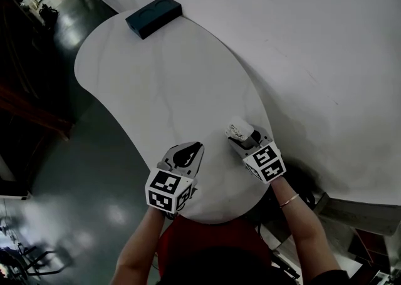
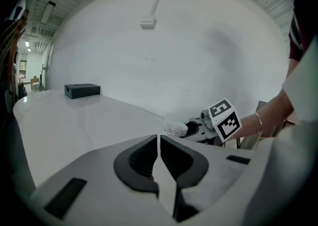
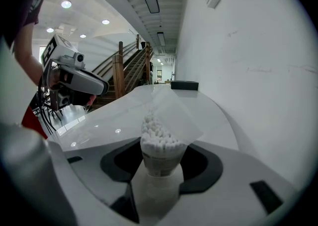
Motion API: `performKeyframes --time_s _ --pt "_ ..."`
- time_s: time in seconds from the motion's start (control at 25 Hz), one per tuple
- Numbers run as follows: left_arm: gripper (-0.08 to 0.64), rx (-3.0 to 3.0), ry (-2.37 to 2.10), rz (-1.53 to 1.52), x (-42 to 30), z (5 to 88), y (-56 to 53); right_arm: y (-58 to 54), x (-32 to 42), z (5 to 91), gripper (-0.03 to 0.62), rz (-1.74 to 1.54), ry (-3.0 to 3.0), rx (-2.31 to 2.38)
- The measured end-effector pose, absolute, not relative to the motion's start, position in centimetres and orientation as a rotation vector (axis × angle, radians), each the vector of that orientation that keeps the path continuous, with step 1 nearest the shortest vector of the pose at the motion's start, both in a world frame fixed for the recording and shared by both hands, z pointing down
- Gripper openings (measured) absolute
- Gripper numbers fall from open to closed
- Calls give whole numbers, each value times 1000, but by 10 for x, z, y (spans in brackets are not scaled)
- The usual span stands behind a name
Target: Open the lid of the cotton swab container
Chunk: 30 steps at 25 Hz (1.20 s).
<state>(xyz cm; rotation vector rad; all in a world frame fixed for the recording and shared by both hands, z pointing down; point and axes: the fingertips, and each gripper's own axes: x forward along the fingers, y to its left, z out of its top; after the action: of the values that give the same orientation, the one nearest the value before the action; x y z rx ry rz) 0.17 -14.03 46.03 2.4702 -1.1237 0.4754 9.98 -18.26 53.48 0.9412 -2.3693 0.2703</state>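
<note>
Right claw point(image 1: 247, 141) is grasping the cotton swab container point(image 3: 160, 156) at the desk's point(image 1: 156, 77) right edge. Its clear lid point(image 3: 174, 113) is apparently tilting open already. Left claw point(image 2: 158, 165) is hovering clenched and empty. Next move, by my judgement: swinging the lid fully back.

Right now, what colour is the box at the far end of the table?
Dark, almost black. The box shows best in the head view.

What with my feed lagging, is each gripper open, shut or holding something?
Left gripper: shut, nothing between its jaws.
Right gripper: shut on the cotton swab container.
</note>
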Motion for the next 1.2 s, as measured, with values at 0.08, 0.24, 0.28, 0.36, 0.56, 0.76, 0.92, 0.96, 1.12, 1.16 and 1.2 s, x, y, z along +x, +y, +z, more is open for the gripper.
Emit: performKeyframes --time_s 0.08,0.24,0.28,0.36,0.56,0.76,0.92,0.96,1.12,1.16,1.2 --pt "40 2461 -1130 473 1 462 -141 -184 99 535 225 267 -2373 932" --pt "40 2441 -1142 466 -1 463 -144 -186 99 535 225 263 -2378 922" --pt "40 2439 -1142 467 -1 464 -145 -186 99 536 225 259 -2376 919" --pt "40 2435 -1144 470 -1 464 -145 -185 98 536 225 253 -2371 916" --pt "40 2437 -1132 479 1 465 -144 -187 98 537 227 258 -2365 908" --pt "40 2439 -1122 481 4 465 -141 -186 97 534 227 239 -2372 915" --pt "40 2430 -1120 464 4 463 -139 -186 97 529 227 215 -2378 911" --pt "40 2432 -1120 463 4 462 -139 -185 97 528 227 215 -2382 912" --pt "40 2444 -1104 481 7 462 -136 -182 101 524 227 233 -2396 926" --pt "40 2446 -1102 484 8 463 -136 -181 103 524 227 236 -2395 930" --pt "40 2448 -1101 485 9 463 -135 -180 106 524 227 239 -2392 935"
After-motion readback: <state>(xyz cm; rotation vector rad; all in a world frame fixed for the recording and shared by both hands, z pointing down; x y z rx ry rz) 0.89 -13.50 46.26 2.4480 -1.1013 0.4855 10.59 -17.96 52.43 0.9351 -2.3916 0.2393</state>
